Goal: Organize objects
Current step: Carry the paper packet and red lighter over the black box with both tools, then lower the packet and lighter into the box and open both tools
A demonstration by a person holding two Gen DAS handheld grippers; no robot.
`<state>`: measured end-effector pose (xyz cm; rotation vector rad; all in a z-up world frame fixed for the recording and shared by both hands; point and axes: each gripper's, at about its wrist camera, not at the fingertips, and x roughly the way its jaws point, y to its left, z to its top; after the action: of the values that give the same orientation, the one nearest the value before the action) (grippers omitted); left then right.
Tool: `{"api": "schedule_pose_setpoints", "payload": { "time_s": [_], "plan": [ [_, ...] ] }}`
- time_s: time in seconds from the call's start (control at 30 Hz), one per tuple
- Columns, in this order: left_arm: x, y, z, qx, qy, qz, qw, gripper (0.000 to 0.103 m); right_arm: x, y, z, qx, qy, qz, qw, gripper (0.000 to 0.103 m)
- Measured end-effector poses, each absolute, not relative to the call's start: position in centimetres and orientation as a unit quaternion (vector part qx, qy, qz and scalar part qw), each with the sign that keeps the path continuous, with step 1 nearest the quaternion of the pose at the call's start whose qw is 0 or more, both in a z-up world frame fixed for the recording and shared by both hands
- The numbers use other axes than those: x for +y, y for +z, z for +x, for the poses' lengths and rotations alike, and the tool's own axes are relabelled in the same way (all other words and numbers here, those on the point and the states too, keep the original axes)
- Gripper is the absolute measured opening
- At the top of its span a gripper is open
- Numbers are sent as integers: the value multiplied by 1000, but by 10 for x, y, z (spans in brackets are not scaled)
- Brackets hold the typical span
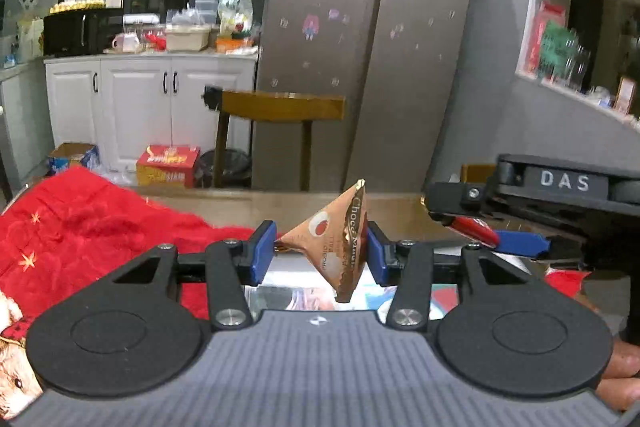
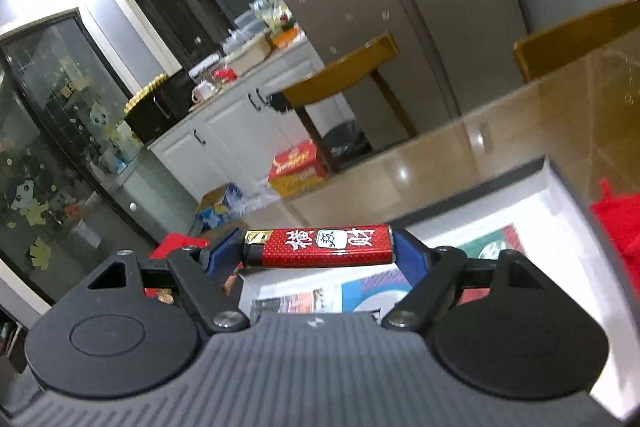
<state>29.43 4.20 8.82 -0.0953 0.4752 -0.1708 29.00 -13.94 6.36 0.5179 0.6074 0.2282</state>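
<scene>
My left gripper [image 1: 320, 253] is shut on a brown chocolate snack packet [image 1: 332, 243], a crinkled pouch pinched between the two blue pads and held above the table. My right gripper [image 2: 316, 253] is shut on a red lighter [image 2: 324, 246] with white characters, clamped end to end and lying crosswise between the blue pads. In the left wrist view the right gripper [image 1: 516, 241] shows at the right with the red lighter [image 1: 474, 229] in its jaws. A white-rimmed box [image 2: 532, 187] with a colourful printed bottom lies just below and ahead of both grippers.
A red cloth [image 1: 92, 227] covers the table's left part, and more red fabric [image 2: 620, 227] lies right of the box. The glossy beige table [image 2: 460, 151] ends ahead, with wooden chairs [image 1: 280, 107] behind it. A fridge [image 1: 360, 27] and white cabinets [image 1: 132, 107] stand beyond.
</scene>
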Motion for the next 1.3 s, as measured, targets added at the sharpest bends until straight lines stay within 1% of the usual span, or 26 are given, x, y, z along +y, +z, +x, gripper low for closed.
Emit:
{"api": "schedule_pose_setpoints", "payload": {
  "time_s": [0.27,0.57,1.3],
  "plan": [
    [44,45,322,296,-88,-56,950,53,-131,33,301,330,96,240,908,81],
    [41,27,337,327,-78,-48,941,53,-126,25,303,351,84,225,905,81],
    [31,22,333,315,-44,-6,948,54,-121,20,301,369,97,213,900,81]
  ]
}}
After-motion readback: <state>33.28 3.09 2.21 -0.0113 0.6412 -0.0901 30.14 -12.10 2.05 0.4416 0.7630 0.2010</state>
